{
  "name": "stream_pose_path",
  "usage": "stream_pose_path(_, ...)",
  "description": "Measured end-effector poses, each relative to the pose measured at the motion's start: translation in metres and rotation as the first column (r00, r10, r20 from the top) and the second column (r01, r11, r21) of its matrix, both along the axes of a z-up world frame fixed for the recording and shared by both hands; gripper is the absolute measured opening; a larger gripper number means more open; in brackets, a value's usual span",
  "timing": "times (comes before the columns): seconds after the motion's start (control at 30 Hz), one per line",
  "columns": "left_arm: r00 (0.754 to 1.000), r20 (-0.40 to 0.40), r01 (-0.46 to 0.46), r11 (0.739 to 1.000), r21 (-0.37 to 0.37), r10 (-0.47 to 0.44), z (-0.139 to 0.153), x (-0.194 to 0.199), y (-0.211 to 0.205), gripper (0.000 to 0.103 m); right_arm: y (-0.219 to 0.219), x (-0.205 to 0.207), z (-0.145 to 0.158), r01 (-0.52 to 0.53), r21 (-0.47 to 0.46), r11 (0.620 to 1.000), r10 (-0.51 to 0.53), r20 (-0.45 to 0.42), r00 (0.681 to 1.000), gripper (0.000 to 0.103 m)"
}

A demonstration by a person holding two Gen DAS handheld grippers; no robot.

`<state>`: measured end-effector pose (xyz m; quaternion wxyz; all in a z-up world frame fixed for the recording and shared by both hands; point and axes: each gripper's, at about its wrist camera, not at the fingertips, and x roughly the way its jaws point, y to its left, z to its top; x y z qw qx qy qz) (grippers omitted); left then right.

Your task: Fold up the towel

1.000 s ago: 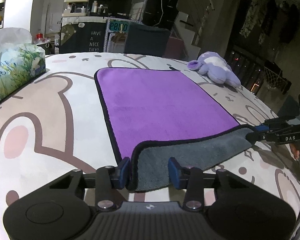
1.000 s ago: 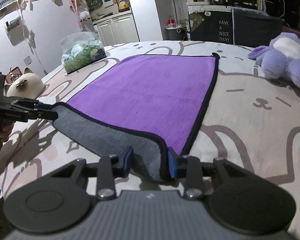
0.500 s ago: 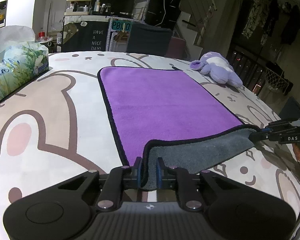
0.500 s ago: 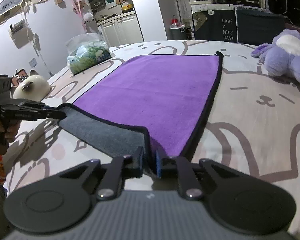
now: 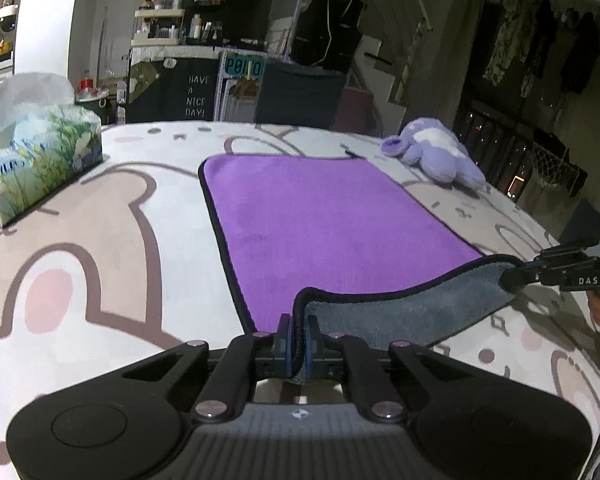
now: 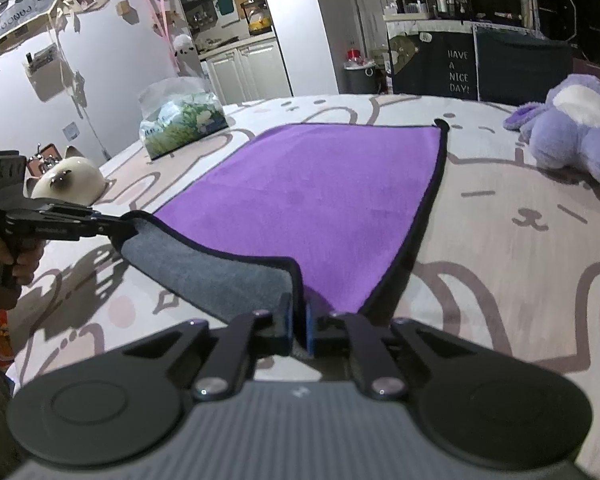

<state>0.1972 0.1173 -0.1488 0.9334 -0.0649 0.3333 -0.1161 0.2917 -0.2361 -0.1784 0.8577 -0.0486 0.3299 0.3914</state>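
Note:
A purple towel [image 5: 324, 220] with a black border and grey underside lies flat on the patterned table; it also shows in the right wrist view [image 6: 320, 196]. Its near edge is lifted, showing the grey side. My left gripper [image 5: 297, 338] is shut on the near left corner. My right gripper [image 6: 298, 330] is shut on the near right corner. Each gripper shows in the other's view, the right gripper [image 5: 516, 278] at the right and the left gripper [image 6: 114, 226] at the left, both pinching the raised edge.
A tissue box [image 5: 36, 160] stands at the left, also in the right wrist view [image 6: 182, 126]. A purple plush toy [image 5: 432, 156] lies right of the towel's far end. A white cat-shaped bowl [image 6: 68, 186] sits near the table's left edge. Shelves and cabinets stand behind.
Both grippers went from open around the towel's near corners to shut on them. The near edge has risen off the table, and both views have lifted slightly.

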Motion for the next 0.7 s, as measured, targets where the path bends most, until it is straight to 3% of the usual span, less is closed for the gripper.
stream_pose_path(0.37, 0.997, 0.077, -0.004, 0.999, 0.054, 0.000, 0.032, 0.005, -0.004, 0.006, 0.004, 0.002, 0.038, -0.024, 0.035, 0.999, 0.021, 0.091, 0.996, 0.006)
stream_pose_path(0.7, 0.991, 0.133, -0.033, 0.993, 0.111, 0.018, 0.061, 0.033, -0.004, 0.006, 0.010, 0.017, 0.073, -0.012, 0.045, 0.999, 0.004, 0.160, 0.987, 0.006)
